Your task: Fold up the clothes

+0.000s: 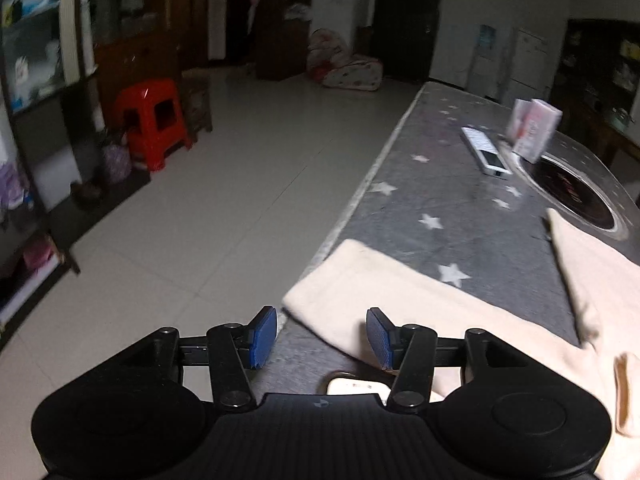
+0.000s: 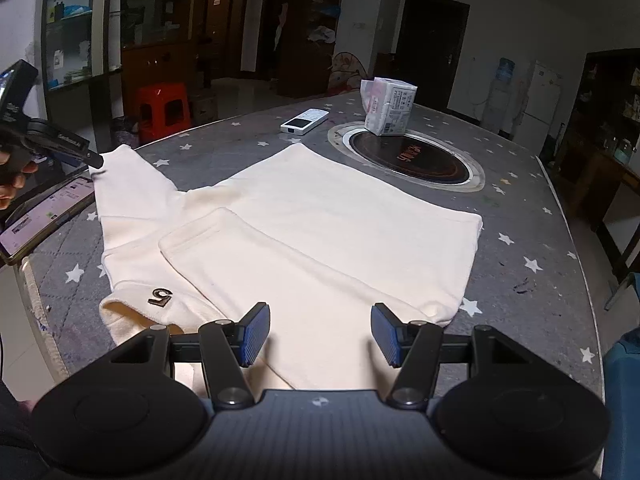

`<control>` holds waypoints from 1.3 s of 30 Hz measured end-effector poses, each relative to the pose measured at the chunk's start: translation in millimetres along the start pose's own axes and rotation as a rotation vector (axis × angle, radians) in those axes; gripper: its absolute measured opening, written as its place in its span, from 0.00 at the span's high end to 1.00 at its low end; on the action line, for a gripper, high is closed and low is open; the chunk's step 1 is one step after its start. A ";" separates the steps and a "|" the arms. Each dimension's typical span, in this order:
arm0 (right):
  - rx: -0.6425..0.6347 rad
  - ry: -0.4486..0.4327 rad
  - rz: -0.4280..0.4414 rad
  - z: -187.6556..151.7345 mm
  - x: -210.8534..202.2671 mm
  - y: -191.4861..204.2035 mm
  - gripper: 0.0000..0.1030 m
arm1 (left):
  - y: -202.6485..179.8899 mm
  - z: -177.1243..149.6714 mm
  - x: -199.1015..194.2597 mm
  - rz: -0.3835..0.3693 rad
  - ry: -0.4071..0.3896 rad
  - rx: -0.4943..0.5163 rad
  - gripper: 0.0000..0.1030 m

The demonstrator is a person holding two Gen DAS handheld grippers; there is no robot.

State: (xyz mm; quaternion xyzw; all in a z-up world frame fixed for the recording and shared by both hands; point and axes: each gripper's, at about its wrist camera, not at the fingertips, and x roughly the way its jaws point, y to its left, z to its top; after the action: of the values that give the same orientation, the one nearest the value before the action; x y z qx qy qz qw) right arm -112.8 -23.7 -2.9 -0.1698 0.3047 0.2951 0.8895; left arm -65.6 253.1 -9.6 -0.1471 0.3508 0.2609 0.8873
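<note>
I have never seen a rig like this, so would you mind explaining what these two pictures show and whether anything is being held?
No robot here: a person holds a two-finger gripper in each hand, each carrying a camera looking along its blue-padded fingers. One picture is from the left gripper, the other from the right gripper. Both stand open and hold nothing. On the grey star-patterned table cover lies a cream garment, one sleeve already folded across its body. Also on the table are a white remote, a tissue pack on a dark round inset, and a lit phone. The right camera also catches the left gripper beside the garment's spread sleeve.
</note>
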 end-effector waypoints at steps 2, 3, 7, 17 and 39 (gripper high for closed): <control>0.001 0.003 0.000 -0.3 -0.5 0.6 0.45 | 4.3 0.5 6.8 0.002 0.008 -0.023 0.46; 0.002 0.003 -0.001 -0.5 -0.8 0.8 0.45 | 7.2 0.7 7.8 -0.002 0.005 -0.035 0.46; 0.006 0.002 -0.004 -1.2 -1.6 1.5 0.45 | 14.6 2.4 9.7 -0.007 0.006 -0.108 0.54; 0.017 -0.013 -0.007 -2.2 -6.8 0.4 0.45 | -11.1 15.5 -28.8 -0.149 -0.099 -0.138 0.94; 0.249 -0.015 -0.040 -22.0 -23.8 -50.8 0.46 | -232.6 -44.5 -79.2 -0.832 0.011 0.317 0.92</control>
State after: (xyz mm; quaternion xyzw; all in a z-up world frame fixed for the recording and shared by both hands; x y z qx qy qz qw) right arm -105.8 -83.4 1.9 -0.0620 0.3288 0.2386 0.9117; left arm -7.1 14.0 32.3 -0.1391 0.3020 -0.1762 0.9265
